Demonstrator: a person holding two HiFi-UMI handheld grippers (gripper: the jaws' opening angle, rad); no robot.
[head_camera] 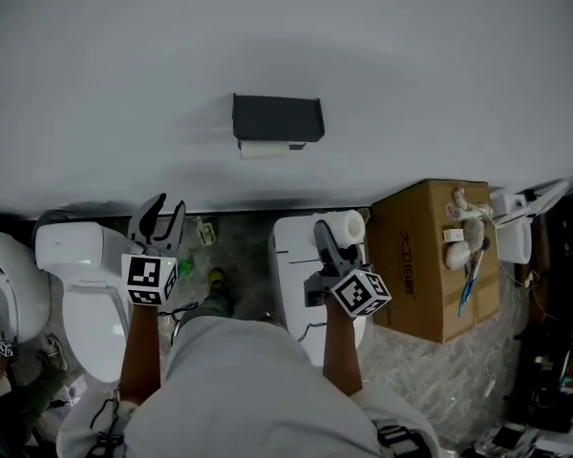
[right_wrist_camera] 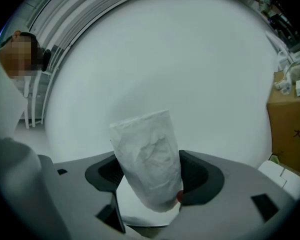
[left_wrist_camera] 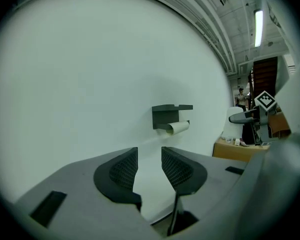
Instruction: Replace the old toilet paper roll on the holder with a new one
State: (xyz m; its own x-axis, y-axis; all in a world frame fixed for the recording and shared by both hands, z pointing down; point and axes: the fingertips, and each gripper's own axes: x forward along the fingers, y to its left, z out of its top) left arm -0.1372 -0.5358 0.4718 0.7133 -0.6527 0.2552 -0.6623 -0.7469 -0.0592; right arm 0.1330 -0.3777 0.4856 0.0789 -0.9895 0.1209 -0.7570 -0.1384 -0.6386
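Observation:
A dark holder (head_camera: 278,118) hangs on the white wall with the thin old roll (head_camera: 265,148) under it. The left gripper view shows the same holder (left_wrist_camera: 166,114) and old roll (left_wrist_camera: 178,127) ahead and a little to the right. My left gripper (head_camera: 165,214) (left_wrist_camera: 149,160) is open and empty, below and left of the holder and well short of the wall. My right gripper (head_camera: 336,239) (right_wrist_camera: 151,170) is shut on a new white toilet paper roll (head_camera: 348,224) (right_wrist_camera: 149,156), which sticks up between its jaws, below and right of the holder.
A white toilet (head_camera: 84,289) stands below the left gripper, and a second white fixture (head_camera: 291,256) below the right one. A cardboard box (head_camera: 422,265) holding small items sits at the right. Clutter and cables lie in the far right corner.

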